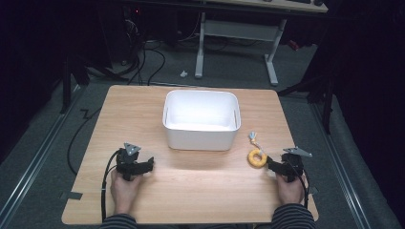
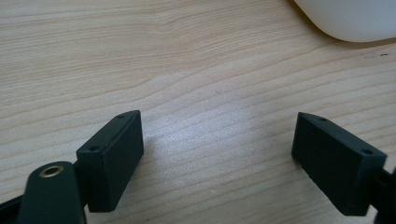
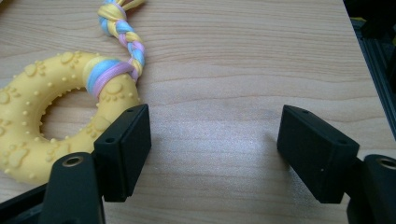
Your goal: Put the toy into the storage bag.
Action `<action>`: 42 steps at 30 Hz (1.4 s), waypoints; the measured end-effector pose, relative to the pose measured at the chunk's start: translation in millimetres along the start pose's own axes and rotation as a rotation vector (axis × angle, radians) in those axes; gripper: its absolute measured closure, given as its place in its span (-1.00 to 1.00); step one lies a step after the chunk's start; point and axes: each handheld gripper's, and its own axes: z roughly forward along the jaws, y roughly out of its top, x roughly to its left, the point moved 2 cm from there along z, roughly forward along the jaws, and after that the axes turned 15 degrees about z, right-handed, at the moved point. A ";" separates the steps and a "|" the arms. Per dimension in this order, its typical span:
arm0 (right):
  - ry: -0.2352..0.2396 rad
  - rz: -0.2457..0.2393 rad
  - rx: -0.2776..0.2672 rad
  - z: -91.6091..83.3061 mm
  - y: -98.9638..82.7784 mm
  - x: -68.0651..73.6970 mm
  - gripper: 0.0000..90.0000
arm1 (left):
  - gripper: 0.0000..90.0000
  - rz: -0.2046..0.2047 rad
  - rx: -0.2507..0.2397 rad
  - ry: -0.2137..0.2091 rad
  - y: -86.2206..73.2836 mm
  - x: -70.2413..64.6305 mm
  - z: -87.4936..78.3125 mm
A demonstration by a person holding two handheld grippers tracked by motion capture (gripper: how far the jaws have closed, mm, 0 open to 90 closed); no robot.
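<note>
We see our right gripper [image 3: 215, 154] low over the wooden table [image 3: 243, 56] | jaws spread wide, bare wood between them | yellow ring toy [image 3: 28, 121] beside one jaw, outside the gap | braided pastel rope [image 3: 122, 35] tied through the ring

Dim room w/ grey carpet floor [image 1: 47, 157], white-legged desk [image 1: 236, 28] behind (cables [image 1: 143, 62] underneath).
</note>
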 end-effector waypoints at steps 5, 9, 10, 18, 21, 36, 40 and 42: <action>0.003 -0.005 0.000 0.0 0.1 -0.1 -0.41 | -0.62 0.002 0.001 0.001 0.2 -0.2 0.2; 0.015 -0.010 0.002 0.1 0.4 -1.1 -0.41 | -0.62 0.003 0.000 0.000 0.2 -0.1 0.2; 0.020 -0.020 0.002 -0.6 -0.1 -1.9 -0.41 | -0.62 0.002 0.000 -0.001 0.2 -0.1 0.2; 0.038 -0.044 0.010 -1.6 -0.5 -3.1 -0.42 | -0.61 0.003 -0.001 -0.003 0.2 -0.1 0.1; 0.041 -0.045 0.010 -1.7 -0.7 -3.2 -0.42 | -0.61 0.003 -0.001 -0.003 0.2 -0.1 0.1; 0.091 -0.052 0.011 -18.5 -3.6 -6.2 -0.11 | -0.61 0.003 -0.001 -0.002 0.2 -0.1 0.2; 0.120 -0.053 0.002 -29.8 -6.0 -7.3 -0.06 | -0.61 0.003 -0.001 -0.003 0.2 -0.1 0.2; 0.130 -0.055 0.004 -33.9 -7.6 -6.3 -0.05 | -0.61 0.003 -0.001 -0.003 0.2 -0.1 0.2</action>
